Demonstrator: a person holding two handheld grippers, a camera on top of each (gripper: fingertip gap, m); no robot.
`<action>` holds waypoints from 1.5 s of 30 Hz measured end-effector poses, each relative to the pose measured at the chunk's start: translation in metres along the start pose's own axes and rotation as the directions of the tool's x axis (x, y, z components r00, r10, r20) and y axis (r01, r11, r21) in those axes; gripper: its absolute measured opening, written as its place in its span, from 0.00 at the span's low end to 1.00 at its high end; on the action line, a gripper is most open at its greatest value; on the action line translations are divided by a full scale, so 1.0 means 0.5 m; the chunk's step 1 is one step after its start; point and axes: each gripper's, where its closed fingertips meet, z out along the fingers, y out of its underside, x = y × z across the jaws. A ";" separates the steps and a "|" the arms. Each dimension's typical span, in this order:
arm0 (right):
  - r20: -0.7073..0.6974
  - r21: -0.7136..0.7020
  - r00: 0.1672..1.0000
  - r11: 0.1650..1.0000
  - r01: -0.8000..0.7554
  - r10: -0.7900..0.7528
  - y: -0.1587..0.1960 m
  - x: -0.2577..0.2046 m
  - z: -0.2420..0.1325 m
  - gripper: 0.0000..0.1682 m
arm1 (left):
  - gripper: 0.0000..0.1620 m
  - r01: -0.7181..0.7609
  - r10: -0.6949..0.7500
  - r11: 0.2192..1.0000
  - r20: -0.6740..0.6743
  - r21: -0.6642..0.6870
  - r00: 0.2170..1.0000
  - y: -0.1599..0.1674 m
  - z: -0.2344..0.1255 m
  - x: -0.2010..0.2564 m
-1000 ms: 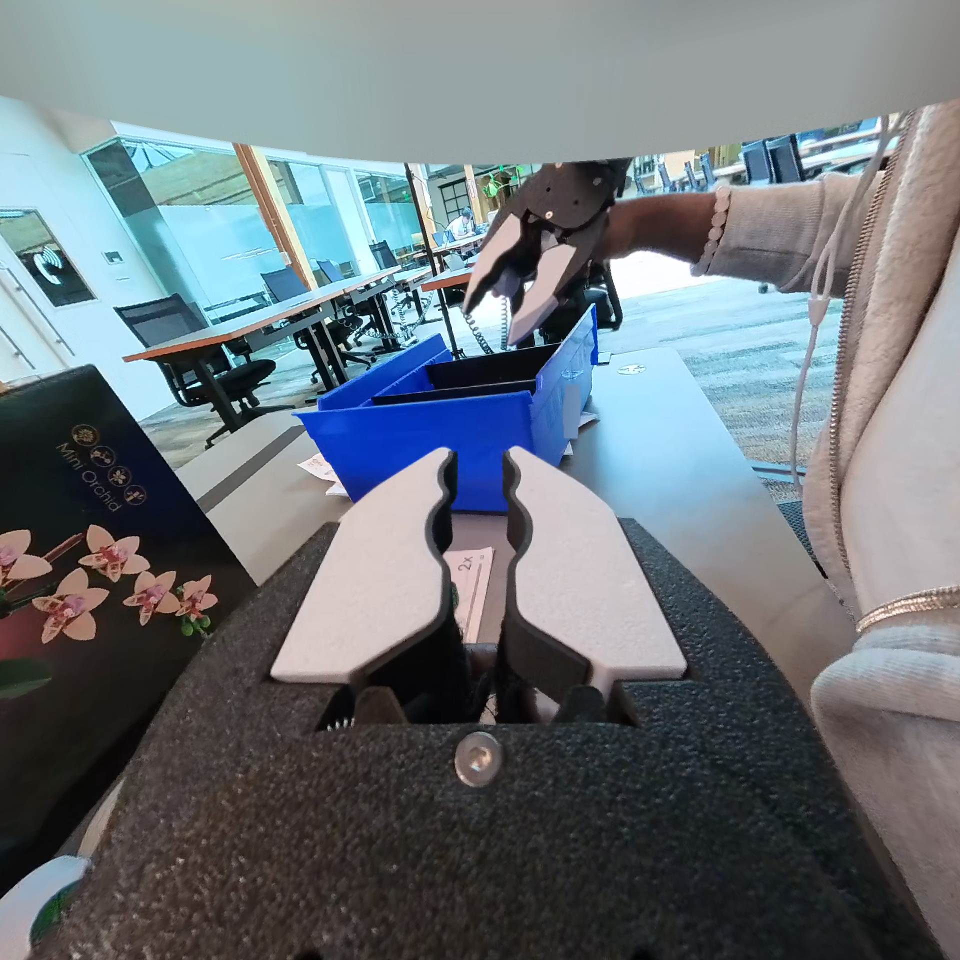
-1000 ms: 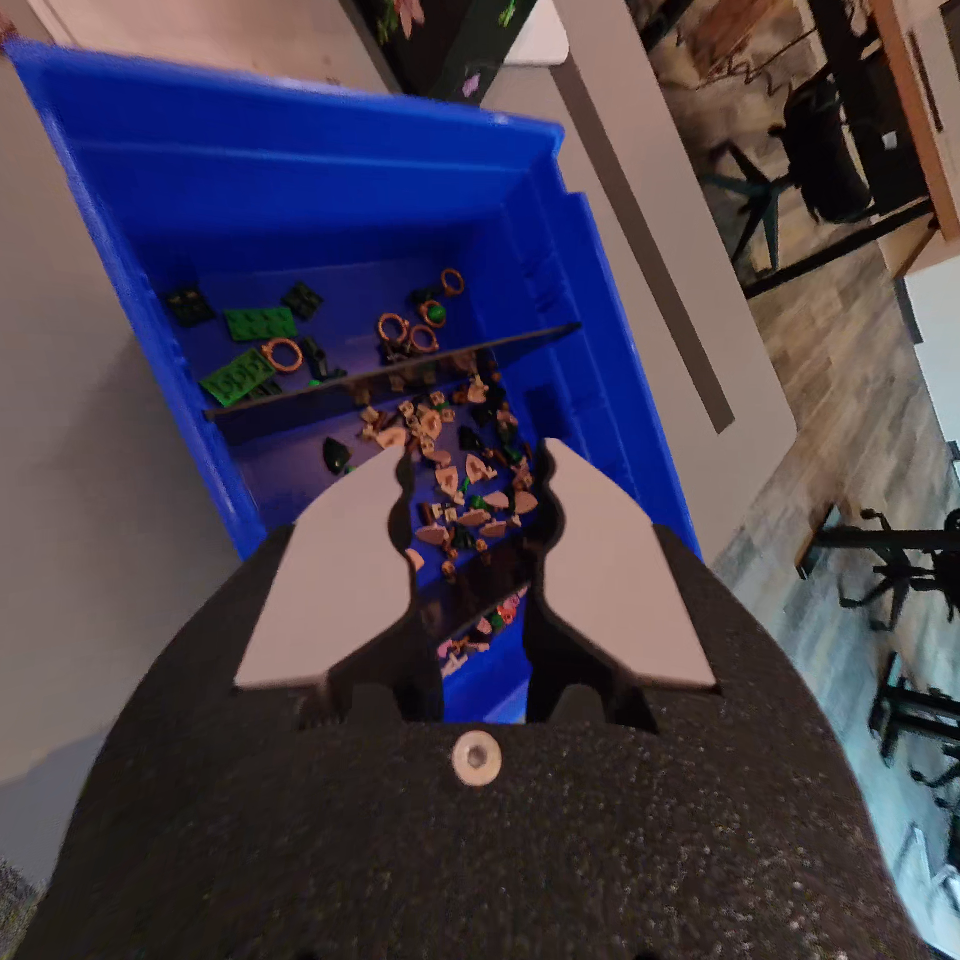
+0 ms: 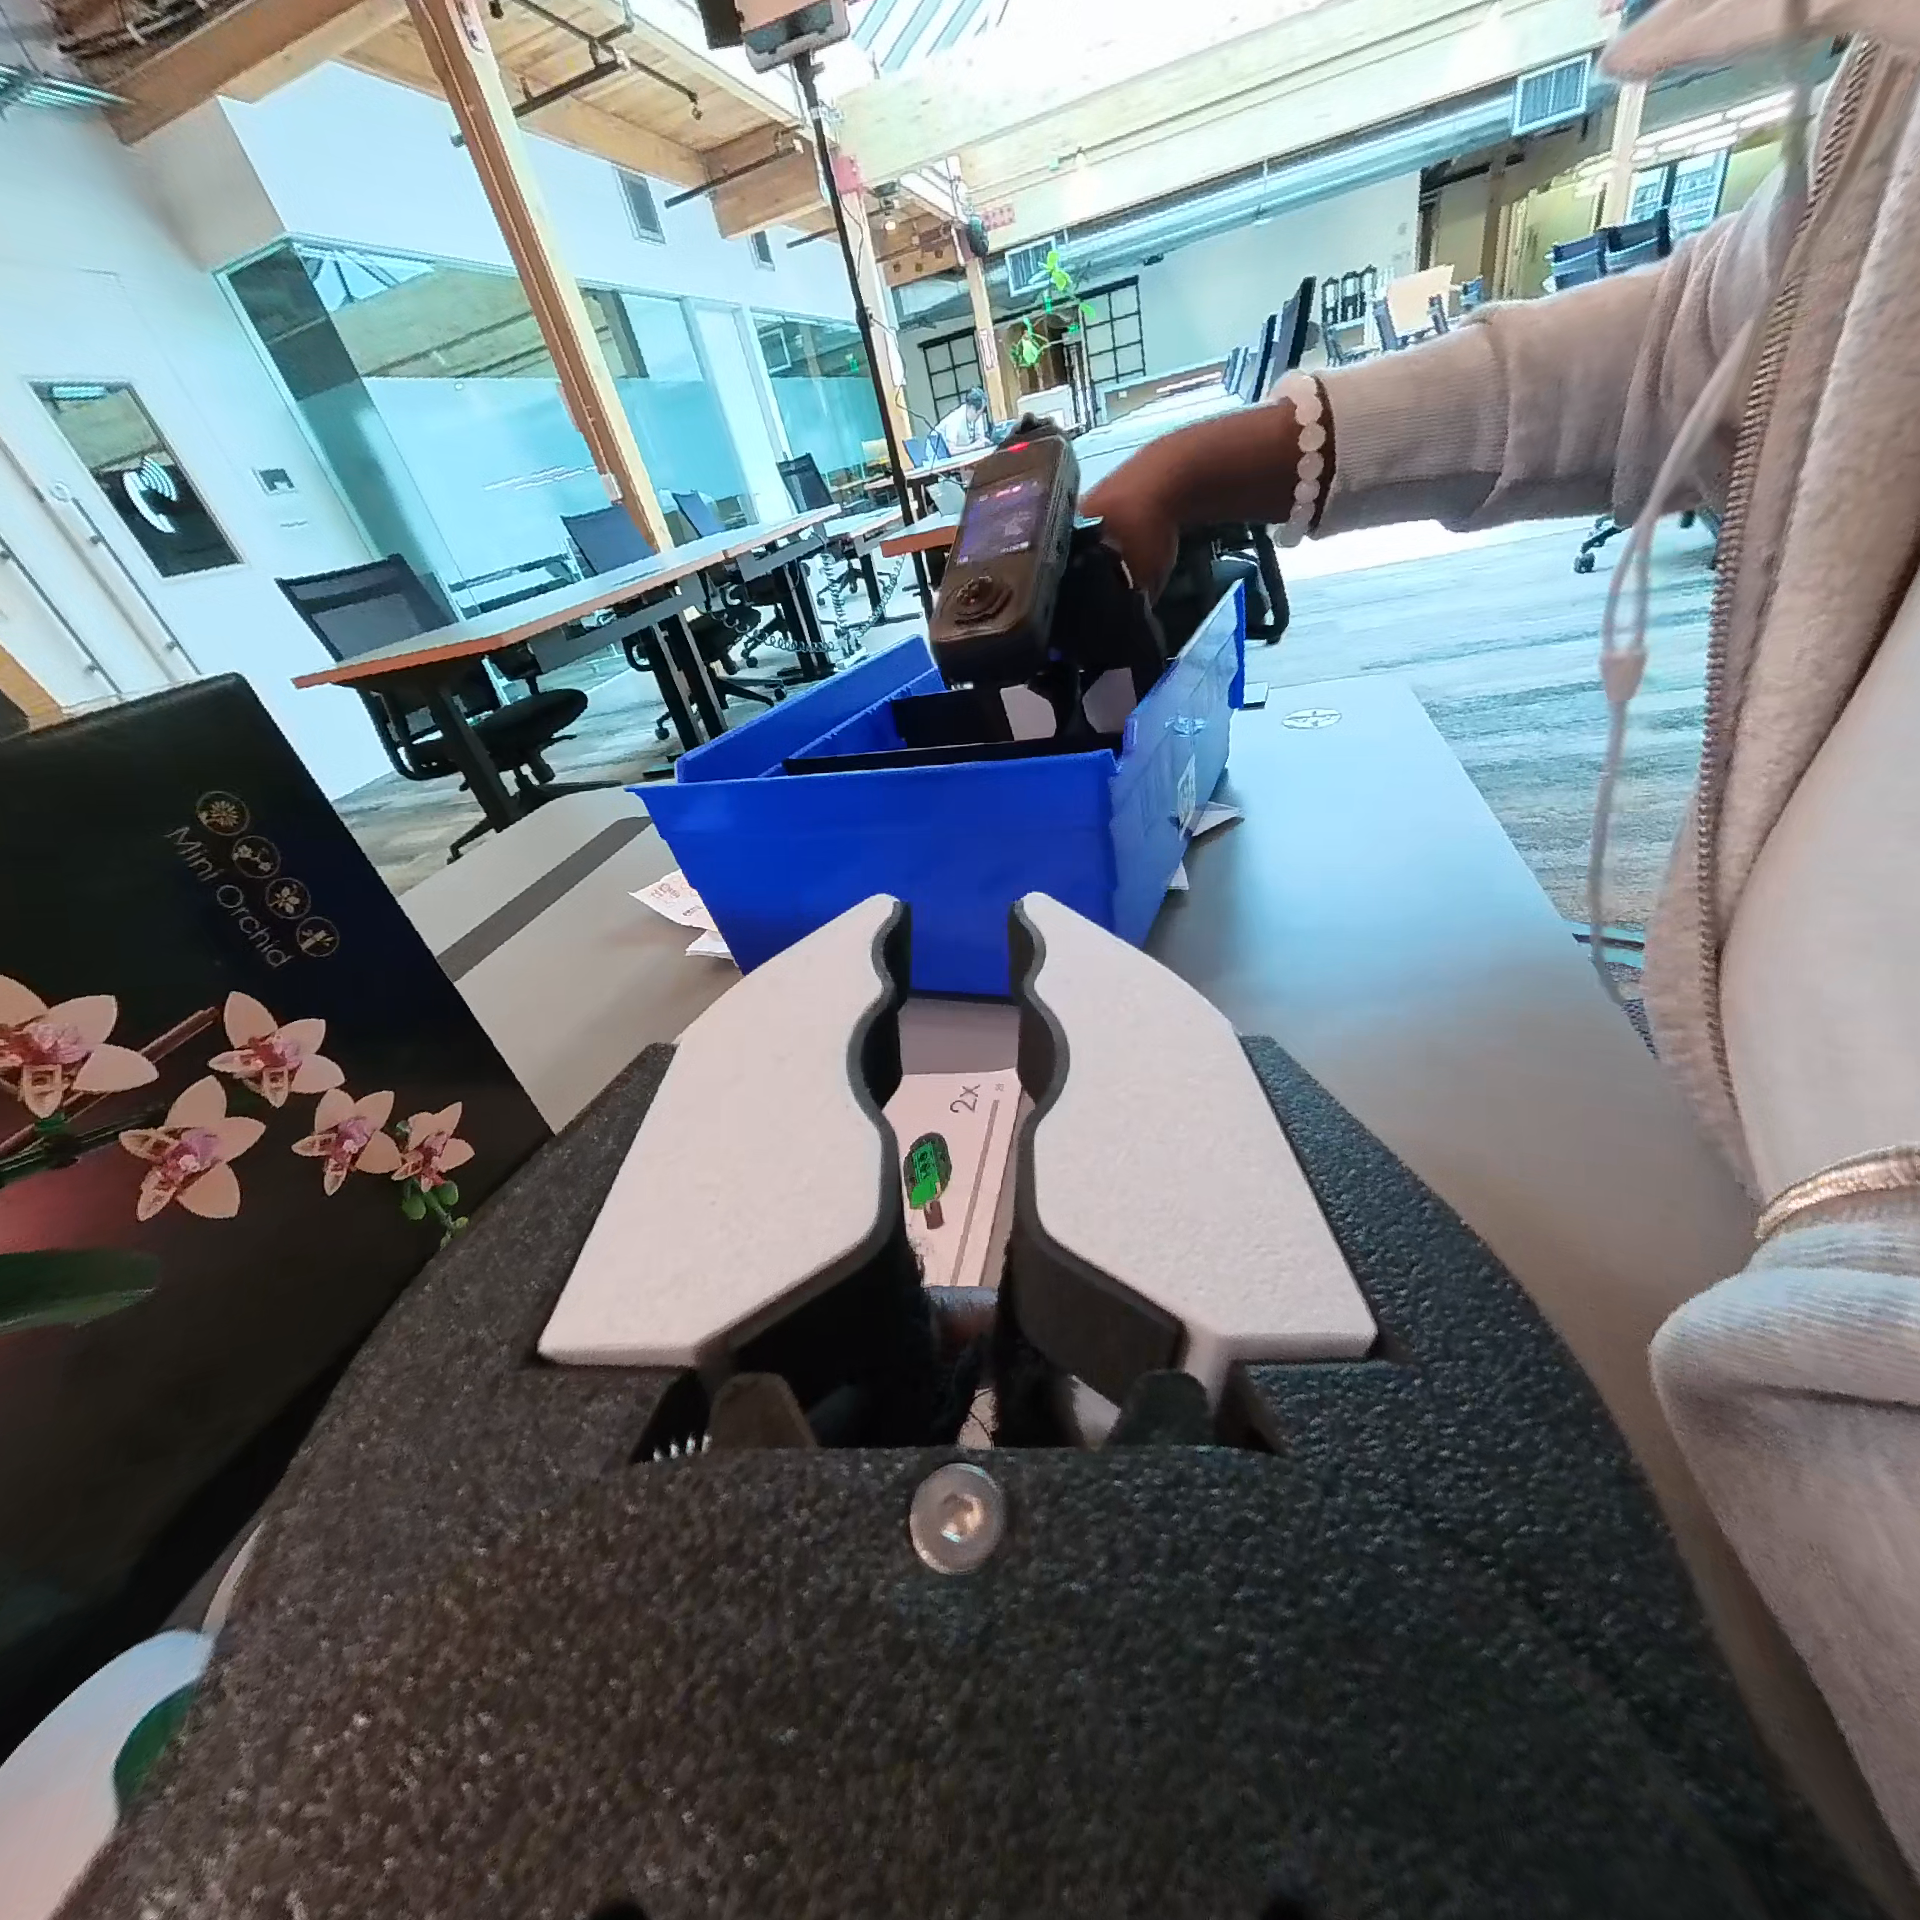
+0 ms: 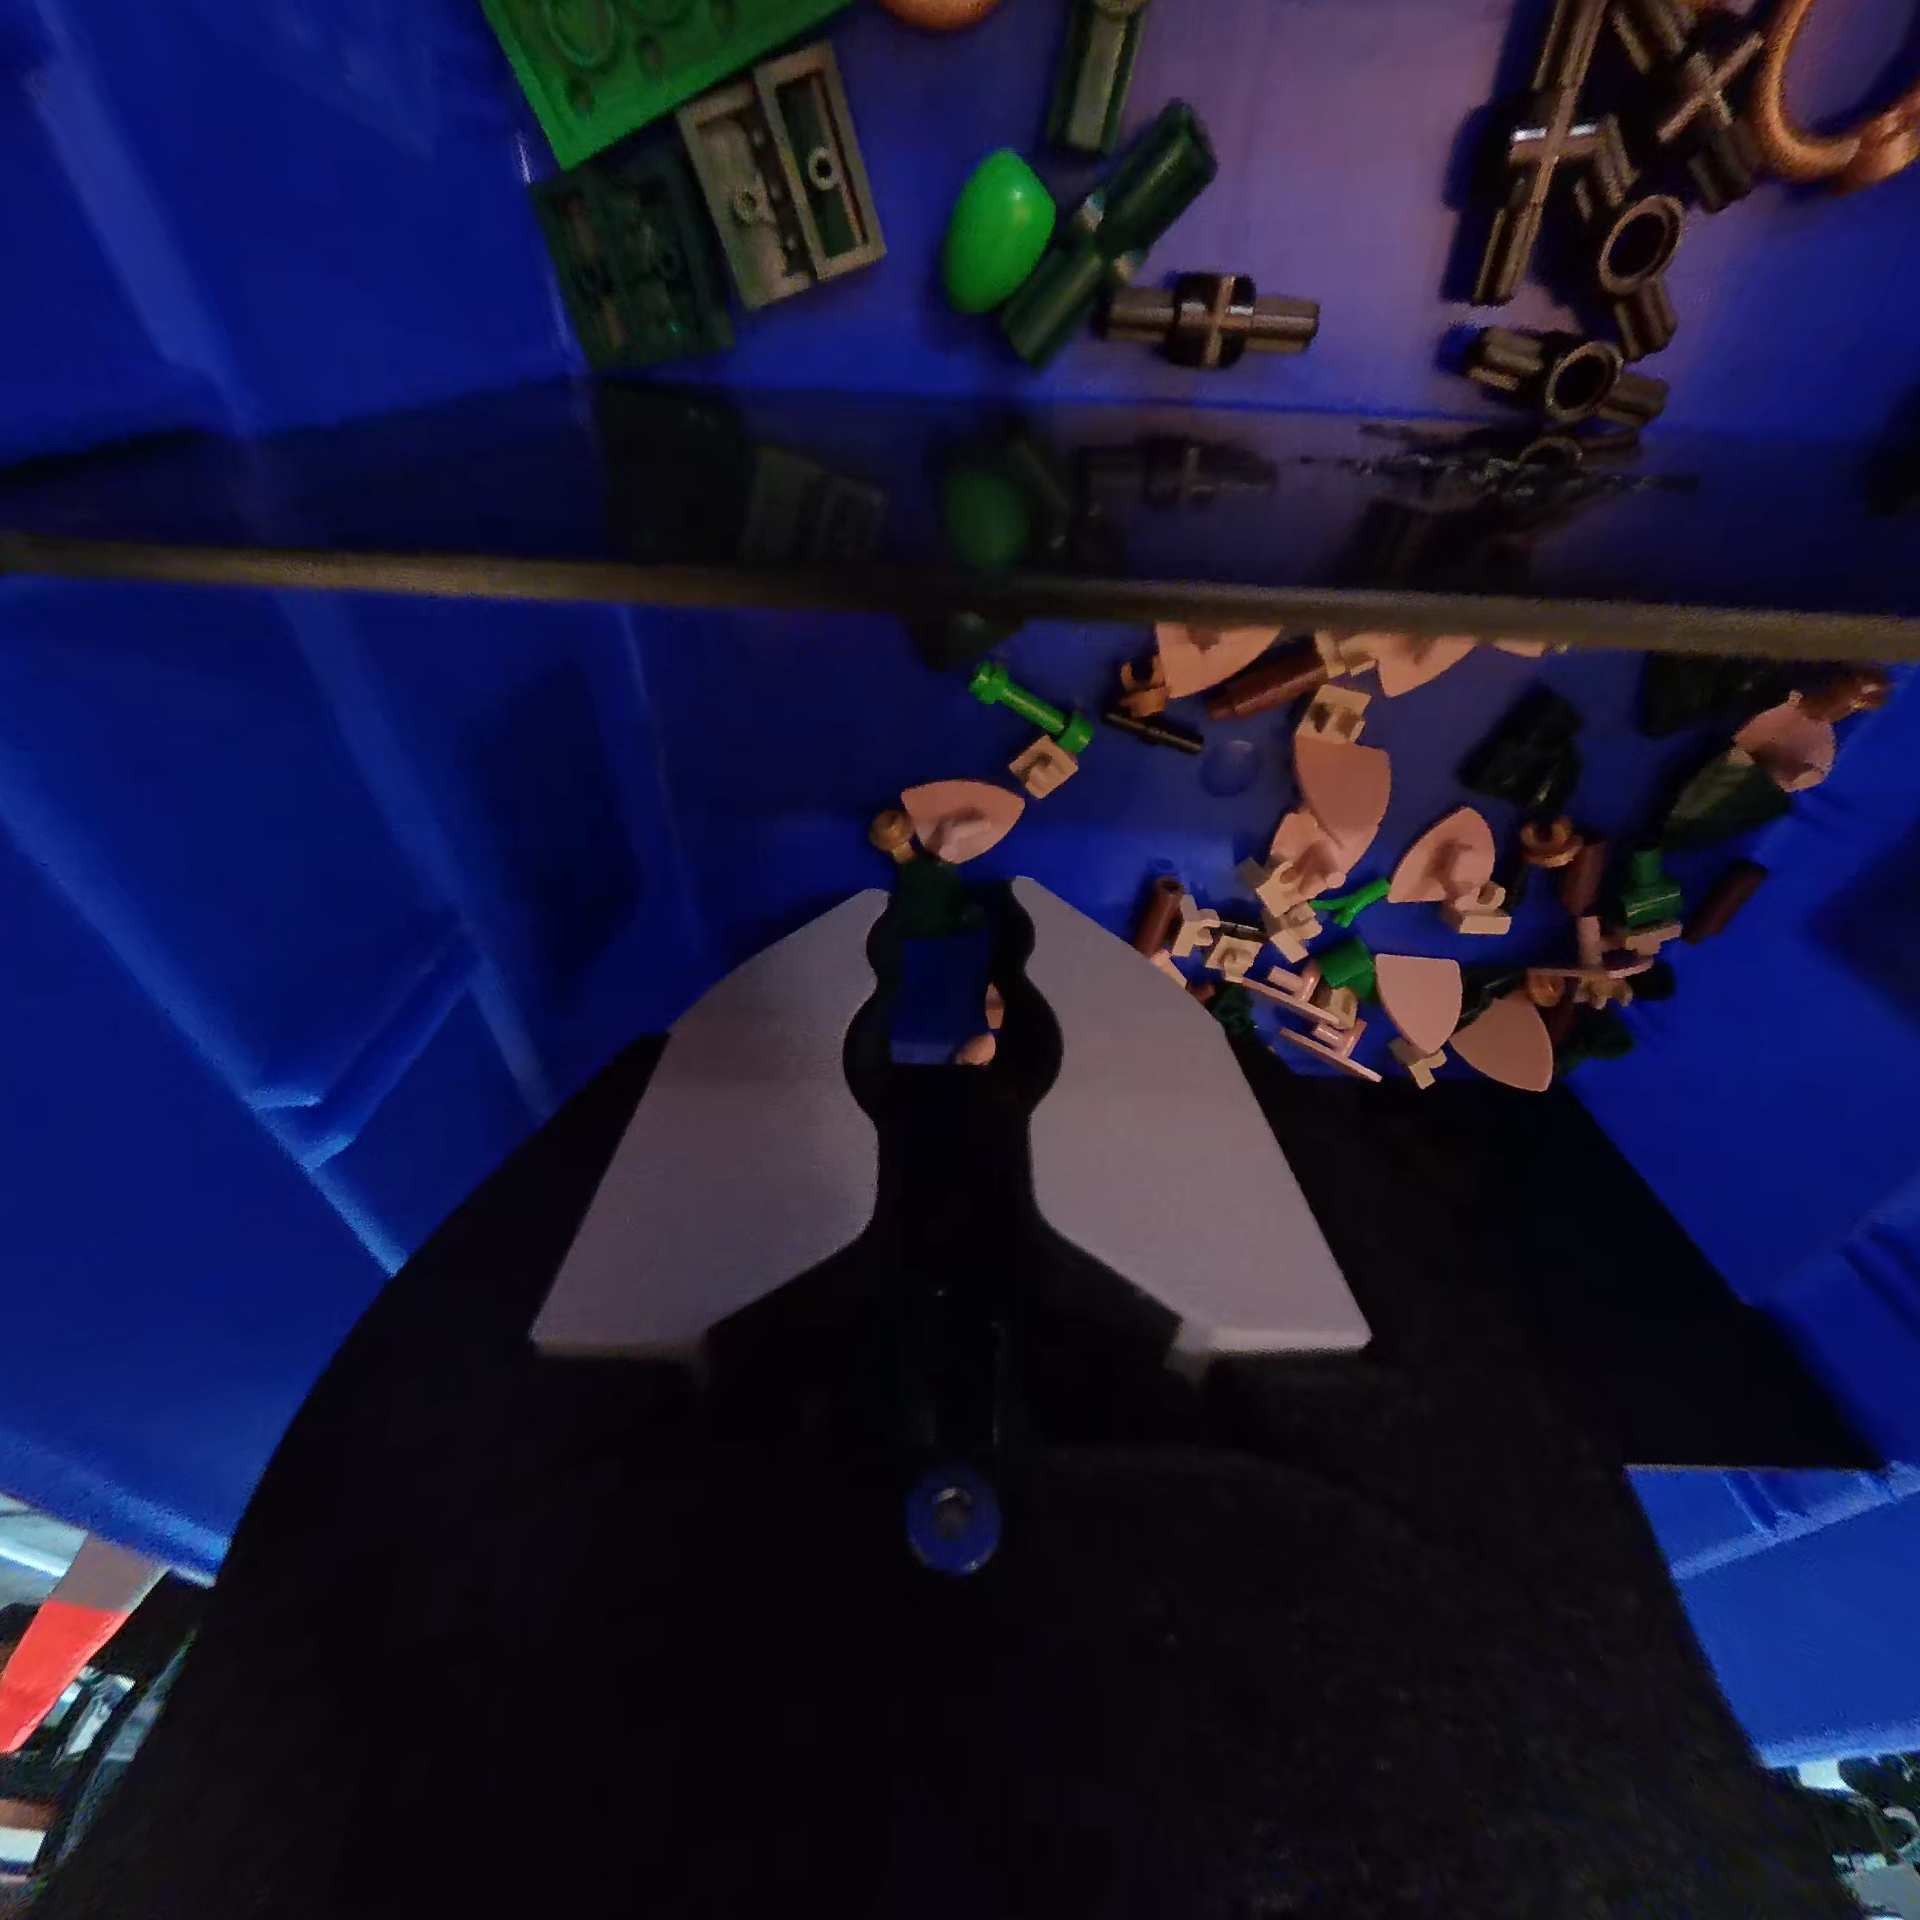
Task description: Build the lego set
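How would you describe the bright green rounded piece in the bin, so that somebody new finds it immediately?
Look in the blue bin, in the compartment beyond the black divider. Among the dark green plates and black connectors there lies the bright green rounded piece. It alone is smooth, egg-shaped and vivid green, without studs or holes.

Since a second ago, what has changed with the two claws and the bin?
The right claw has dropped from above the blue bin down into its compartment of pink and green pieces, its jaws narrowed around a dark green piece; whether it grips yet is unclear. The left claw stayed over the instruction sheet, slightly open; bin and box unmoved.
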 end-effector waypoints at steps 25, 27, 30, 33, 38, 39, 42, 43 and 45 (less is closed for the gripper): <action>-0.326 0.864 0.857 0.493 0.099 0.399 -0.482 -0.085 -0.397 0.09 | 0.11 0.173 -0.168 0.984 0.098 -0.046 0.981 0.043 -0.067 -0.034; -0.242 0.898 0.890 0.437 0.054 0.387 -0.527 -0.085 -0.387 0.09 | 0.11 0.223 -0.218 0.974 0.091 -0.046 0.972 0.047 -0.070 -0.035; -0.216 0.896 0.859 0.445 -0.016 0.464 -0.551 -0.052 -0.364 0.09 | 0.11 0.240 -0.232 0.969 0.118 -0.063 0.966 0.056 -0.081 -0.046; -0.193 0.886 0.845 0.458 -0.069 0.499 -0.575 -0.035 -0.338 0.09 | 0.11 0.233 -0.222 0.971 0.158 -0.053 0.962 0.055 -0.095 -0.062; -0.152 0.871 0.861 0.477 -0.115 0.485 -0.597 -0.030 -0.300 0.09 | 0.11 0.286 -0.273 0.957 0.176 -0.053 0.946 0.062 -0.099 -0.073; -0.142 0.871 0.861 0.475 -0.125 0.487 -0.598 -0.030 -0.295 0.09 | 0.11 0.284 -0.270 0.957 0.177 -0.059 0.946 0.065 -0.098 -0.073; -0.100 0.864 0.863 0.474 -0.171 0.494 -0.599 -0.030 -0.271 0.09 | 0.11 0.280 -0.263 0.957 0.178 -0.079 0.948 0.074 -0.095 -0.072; -0.089 0.857 0.861 0.479 -0.191 0.502 -0.597 -0.029 -0.261 0.09 | 0.11 0.281 -0.262 0.956 0.179 -0.086 0.948 0.076 -0.095 -0.072; -0.058 0.837 0.859 0.493 -0.236 0.509 -0.594 -0.028 -0.241 0.09 | 0.11 0.287 -0.266 0.953 0.187 -0.093 0.946 0.082 -0.095 -0.075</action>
